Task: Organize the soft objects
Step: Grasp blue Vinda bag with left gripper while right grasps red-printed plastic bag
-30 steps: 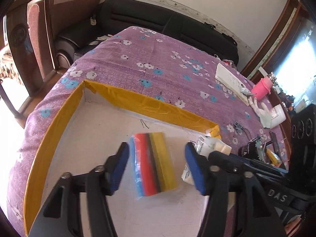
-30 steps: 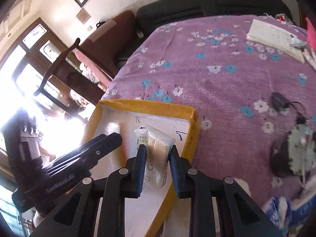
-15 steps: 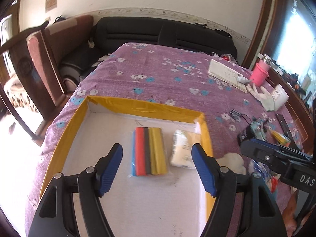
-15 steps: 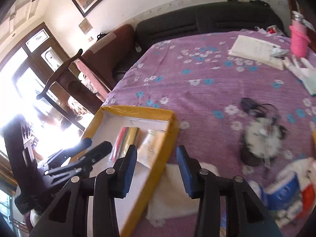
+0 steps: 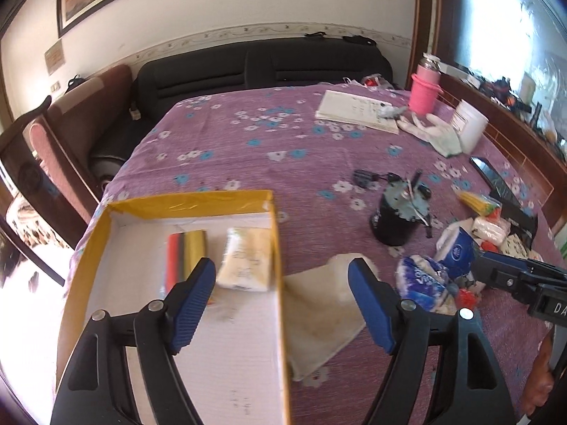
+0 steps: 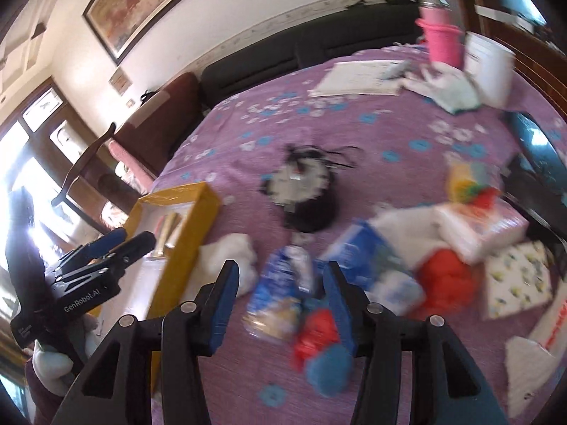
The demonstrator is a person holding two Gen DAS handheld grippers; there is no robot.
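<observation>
A yellow-rimmed cardboard box (image 5: 187, 205) sits on the purple flowered bedspread. Inside lie a striped multicolour pack (image 5: 184, 251) and a cream sponge packet (image 5: 248, 258). My left gripper (image 5: 281, 294) is open and empty above the box's right wall. A cream cloth (image 5: 322, 304) lies just right of the box. My right gripper (image 6: 280, 294) is open and empty over a pile of soft things: a blue-and-white bag (image 6: 280, 290), a red item (image 6: 312, 333), a blue tissue pack (image 6: 368, 255) and an orange-red ball (image 6: 446, 272). The box also shows in the right wrist view (image 6: 191, 226).
A black round device with cables (image 5: 400, 212) stands mid-bed. A notebook (image 5: 354, 109), pink flask (image 5: 425, 85), white glove (image 5: 436, 134) and white tub (image 5: 467, 124) lie far right. A black sofa (image 5: 248, 63) and a wooden chair (image 5: 42, 148) border the bed.
My right gripper let go of the cream packet in the box, opened, and swung right over the pile. My left gripper pulled back and up from the striped pack, shifting right.
</observation>
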